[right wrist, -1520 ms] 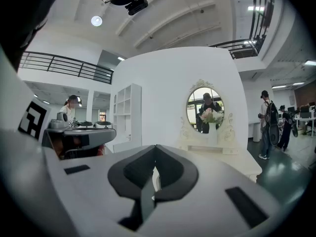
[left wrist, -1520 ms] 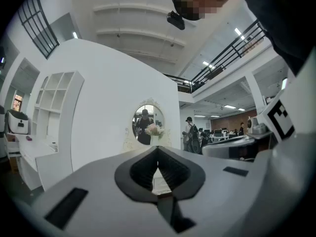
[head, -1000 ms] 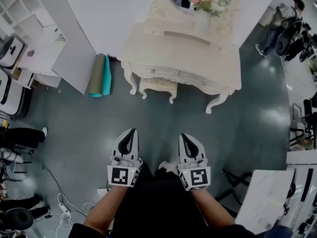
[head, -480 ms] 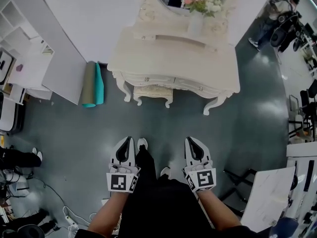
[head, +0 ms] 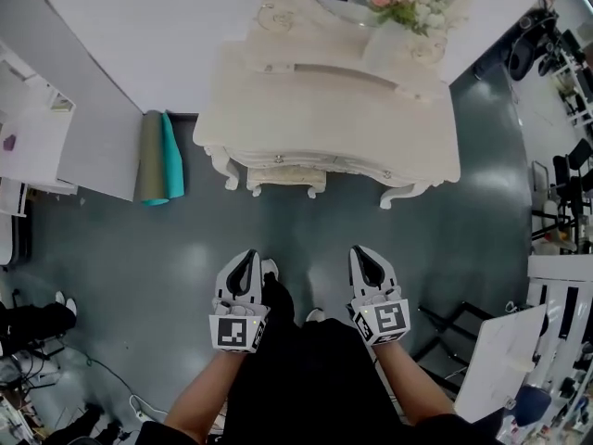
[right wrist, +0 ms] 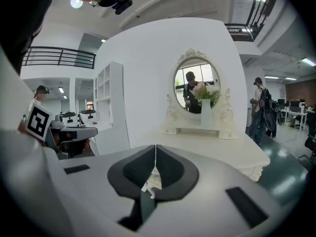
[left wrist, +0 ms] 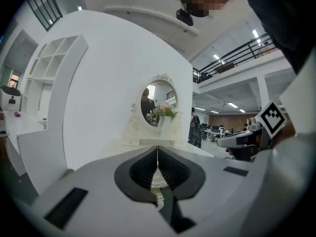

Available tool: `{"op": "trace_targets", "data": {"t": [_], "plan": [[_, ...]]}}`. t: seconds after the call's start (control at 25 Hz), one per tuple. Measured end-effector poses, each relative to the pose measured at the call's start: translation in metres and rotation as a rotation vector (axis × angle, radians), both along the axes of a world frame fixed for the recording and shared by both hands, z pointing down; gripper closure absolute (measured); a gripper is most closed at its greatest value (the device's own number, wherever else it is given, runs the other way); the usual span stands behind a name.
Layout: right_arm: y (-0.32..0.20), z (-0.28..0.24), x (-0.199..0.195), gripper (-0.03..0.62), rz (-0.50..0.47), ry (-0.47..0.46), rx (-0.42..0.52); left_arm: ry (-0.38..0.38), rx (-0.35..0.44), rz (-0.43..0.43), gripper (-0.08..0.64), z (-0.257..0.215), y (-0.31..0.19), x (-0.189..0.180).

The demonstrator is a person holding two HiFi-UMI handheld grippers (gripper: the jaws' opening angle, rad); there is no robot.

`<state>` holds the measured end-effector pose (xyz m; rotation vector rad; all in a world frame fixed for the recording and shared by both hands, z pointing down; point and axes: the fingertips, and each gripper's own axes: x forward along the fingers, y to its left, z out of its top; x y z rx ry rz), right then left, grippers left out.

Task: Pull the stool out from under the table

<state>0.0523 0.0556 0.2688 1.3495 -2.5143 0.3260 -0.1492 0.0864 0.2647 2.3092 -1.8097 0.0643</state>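
A cream carved stool point(head: 278, 178) is tucked under the white dressing table point(head: 315, 109), only its front edge and legs showing in the head view. A sliver of it shows through the closed jaws in the left gripper view point(left wrist: 157, 180) and the right gripper view point(right wrist: 152, 179). My left gripper point(head: 246, 256) and right gripper point(head: 362, 252) hang side by side over the grey floor, well short of the stool. Both are shut with nothing held. A round mirror point(right wrist: 196, 85) and a vase of flowers point(head: 397, 12) stand on the table.
Rolled green and teal mats point(head: 155, 157) lie left of the table by a white curved wall point(head: 120, 26). White shelving point(head: 23, 137) is at far left. A white marble-topped table point(head: 505, 360) and black chair legs point(head: 445, 327) sit at right. Cables point(head: 130, 401) trail at lower left.
The view has moved closer to the dressing table, which now sits larger and lower in the frame. Both grippers stay shut and side by side.
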Motion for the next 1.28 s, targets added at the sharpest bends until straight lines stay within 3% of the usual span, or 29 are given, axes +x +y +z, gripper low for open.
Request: {"op": "trace_targets", "data": {"t": [0.12,0.28,0.44,0.72,0.96,1.28], "plan": [[-0.022,0.009,-0.016,0.574,0.026,-0.006,-0.024,0.000,-0.007,0.015,0.546,0.009,-0.027,-0.013],[-0.046,0.027,-0.025,0.574,0.078,-0.009,-0.052,0.067,-0.053,-0.003,0.546,0.032,-0.054,-0.032],[-0.069,0.058,-0.020,0.572,0.137,-0.029,-0.095,0.054,-0.111,-0.011,0.546,0.071,-0.075,-0.048],[-0.108,0.139,-0.027,0.572,0.029,0.036,-0.121,0.026,-0.188,0.015,0.545,0.152,-0.099,-0.050],[-0.138,0.198,-0.031,0.572,-0.002,0.043,-0.153,0.016,-0.235,0.025,0.545,0.209,-0.121,-0.061],[-0.165,0.309,-0.014,0.553,-0.048,0.181,-0.228,-0.022,-0.304,0.040,0.507,0.301,-0.154,-0.071]]}}
